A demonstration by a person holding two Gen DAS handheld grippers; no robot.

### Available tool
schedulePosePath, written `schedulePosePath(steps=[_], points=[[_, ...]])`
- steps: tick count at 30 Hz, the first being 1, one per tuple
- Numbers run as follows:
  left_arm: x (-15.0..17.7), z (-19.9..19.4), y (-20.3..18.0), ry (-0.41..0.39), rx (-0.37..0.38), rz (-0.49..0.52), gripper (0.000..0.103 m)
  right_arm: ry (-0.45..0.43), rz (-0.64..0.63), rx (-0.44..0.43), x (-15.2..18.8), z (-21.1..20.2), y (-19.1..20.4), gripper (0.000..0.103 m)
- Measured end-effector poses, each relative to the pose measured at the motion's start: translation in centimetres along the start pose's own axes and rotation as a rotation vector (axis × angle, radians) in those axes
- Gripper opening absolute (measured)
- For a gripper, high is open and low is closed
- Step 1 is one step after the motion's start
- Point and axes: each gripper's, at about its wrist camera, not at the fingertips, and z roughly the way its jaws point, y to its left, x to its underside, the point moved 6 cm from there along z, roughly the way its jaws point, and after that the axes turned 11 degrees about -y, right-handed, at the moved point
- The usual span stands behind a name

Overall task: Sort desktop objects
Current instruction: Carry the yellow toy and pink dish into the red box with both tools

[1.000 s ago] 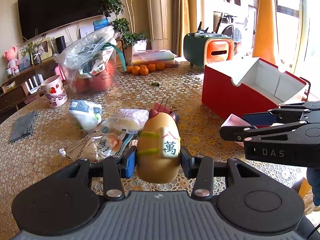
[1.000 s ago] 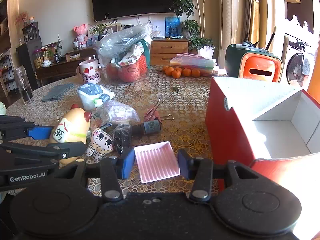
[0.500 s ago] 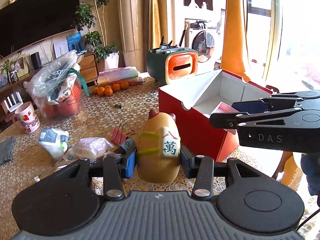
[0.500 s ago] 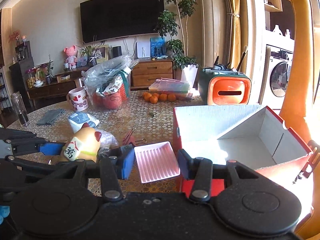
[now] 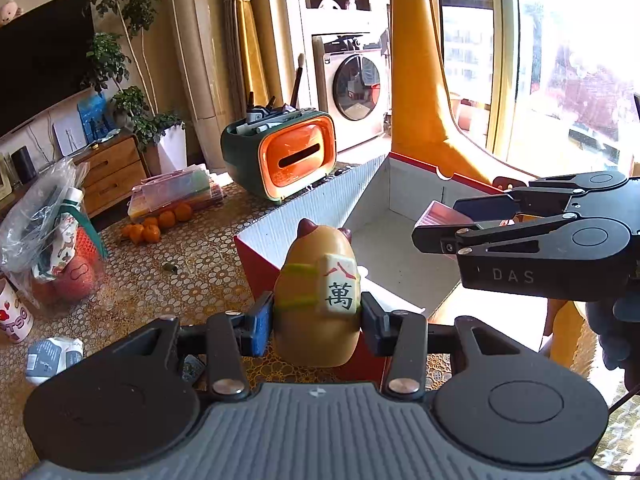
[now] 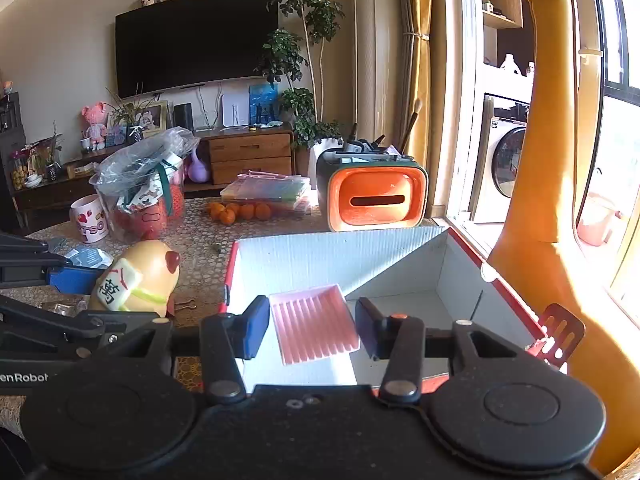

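Observation:
My left gripper (image 5: 316,316) is shut on a tan egg-shaped figurine (image 5: 316,300) with a mahjong tile on its back, held above the near left corner of the open red box (image 5: 256,256). The figurine also shows in the right wrist view (image 6: 136,276). My right gripper (image 6: 312,328) is shut on a pink ridged tray (image 6: 314,328), held over the box's white inside (image 6: 400,272). The right gripper also shows in the left wrist view (image 5: 440,224), with the tray (image 5: 440,216) in it.
An orange and green tissue holder (image 6: 376,196) stands behind the box. Oranges (image 6: 240,211), a plastic bag of goods (image 6: 140,184), a mug (image 6: 90,218), a white packet (image 5: 52,356) and binder clips (image 6: 184,303) lie on the lace-covered table (image 5: 180,264). A yellow giraffe figure (image 6: 540,160) stands right.
Both grippers have moved right and up with their loads, from over the table clutter to over the red box. The pink tray now hangs above the box's inside.

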Motion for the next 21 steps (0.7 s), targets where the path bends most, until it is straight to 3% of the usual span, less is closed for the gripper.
schedulePosePath(steps=[7, 15, 21], points=[[-0.9, 5.5, -1.4, 0.087, 0.049, 0.046, 0.044, 0.029, 0.006, 0.040, 0.6, 2.6, -3.6, 0.046], [-1.2, 11.4, -2.2, 0.187, 0.086, 0.094, 0.044, 0.127, 0.012, 0.032, 2.7, 6.4, -6.7, 0.046], [-0.1, 16.2, -2.8, 0.315, 0.125, 0.121, 0.044, 0.226, 0.017, 0.004, 4.4, 9.0, -7.8, 0.046]])
